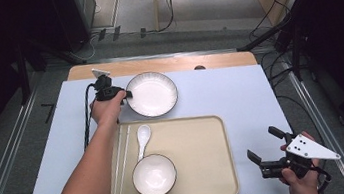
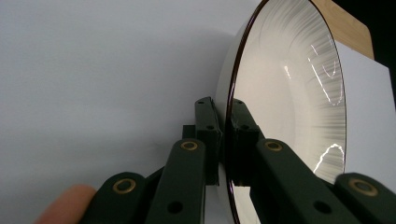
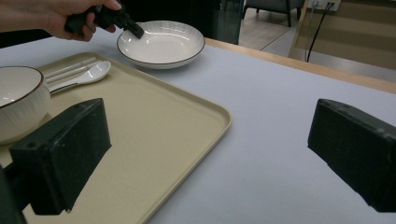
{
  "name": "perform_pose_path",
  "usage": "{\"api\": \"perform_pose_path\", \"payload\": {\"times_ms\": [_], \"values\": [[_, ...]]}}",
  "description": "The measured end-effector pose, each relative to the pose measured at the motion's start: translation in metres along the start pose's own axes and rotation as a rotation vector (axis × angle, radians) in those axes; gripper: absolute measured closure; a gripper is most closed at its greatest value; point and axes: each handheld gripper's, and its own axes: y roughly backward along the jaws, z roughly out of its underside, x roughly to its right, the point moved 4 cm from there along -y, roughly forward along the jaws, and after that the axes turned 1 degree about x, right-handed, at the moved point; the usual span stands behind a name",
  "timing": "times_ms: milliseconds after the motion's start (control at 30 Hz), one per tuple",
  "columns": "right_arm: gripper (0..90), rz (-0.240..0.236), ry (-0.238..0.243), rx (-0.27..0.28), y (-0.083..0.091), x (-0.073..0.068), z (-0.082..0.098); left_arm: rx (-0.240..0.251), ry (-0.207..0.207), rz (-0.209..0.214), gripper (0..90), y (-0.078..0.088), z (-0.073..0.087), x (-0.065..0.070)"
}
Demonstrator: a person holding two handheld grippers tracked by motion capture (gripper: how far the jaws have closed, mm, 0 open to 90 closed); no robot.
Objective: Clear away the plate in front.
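In the high view, the plate (image 1: 152,94) is seen on the white mat (image 1: 231,99), off the tray (image 1: 203,158) and near its far left corner; the left gripper (image 1: 127,95) is clamped on the plate's left rim. A glazed ceramic piece is judged stiff, fairly heavy, slippery and breakable.

In the left gripper view, the thin rim (image 2: 227,140) is pinched between the pads, one inside, one outside; a deep bite is advised.

In the right gripper view, the right gripper (image 3: 205,154) is held apart, empty, near the tray's near right corner.
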Motion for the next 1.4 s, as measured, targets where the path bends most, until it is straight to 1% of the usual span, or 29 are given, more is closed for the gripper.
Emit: {"api": "perform_pose_path", "payload": {"times_ms": [100,167,233,333,467,533,667,700,833,933,1000,1067,1167,1300,1400], "values": [[0.0,0.005,0.000,0.010,0.001,0.000,-0.001,0.001,-0.014,0.020,86.1,0.002,0.001,0.005],[0.0,0.009,0.000,0.013,0.001,0.001,-0.001,-0.002,-0.027,0.023,86.0,0.004,0.002,0.008],[0.0,0.008,-0.001,0.014,0.001,0.001,-0.001,0.000,-0.030,0.026,86.0,0.005,0.002,0.010],[0.0,0.008,0.005,0.012,0.001,0.000,-0.001,-0.011,-0.048,0.033,86.1,0.009,0.004,0.013],[0.0,0.008,0.006,0.013,0.002,0.000,-0.002,-0.018,-0.066,0.053,86.0,0.013,0.007,0.019],[0.0,0.007,0.003,0.014,0.002,0.000,-0.002,-0.019,-0.070,0.064,86.1,0.014,0.008,0.022],[0.0,0.009,0.005,0.013,0.002,0.000,-0.002,-0.034,-0.098,0.082,86.1,0.015,0.013,0.029],[0.0,0.008,0.005,0.014,0.002,0.000,-0.002,-0.036,-0.100,0.086,86.1,0.015,0.014,0.031],[0.0,0.008,0.006,0.014,0.002,0.000,-0.002,-0.062,-0.132,0.104,86.1,0.015,0.021,0.039],[0.0,0.009,0.006,0.014,0.002,0.000,-0.002,-0.087,-0.168,0.110,86.1,0.014,0.027,0.046],[0.0,0.009,0.006,0.012,0.002,0.000,-0.002,-0.096,-0.182,0.119,86.1,0.014,0.032,0.051],[0.0,0.007,0.005,0.012,0.002,0.000,-0.002,-0.104,-0.184,0.140,86.1,0.014,0.037,0.054],[0.0,0.007,0.005,0.012,0.002,0.000,-0.002,-0.114,-0.193,0.154,86.1,0.013,0.045,0.059],[0.0,0.007,0.007,0.012,0.002,-0.001,-0.002,-0.138,-0.219,0.163,86.0,0.012,0.057,0.065],[0.0,0.005,0.008,0.010,0.002,-0.002,-0.002,-0.156,-0.230,0.180,86.1,0.011,0.066,0.069]]}}
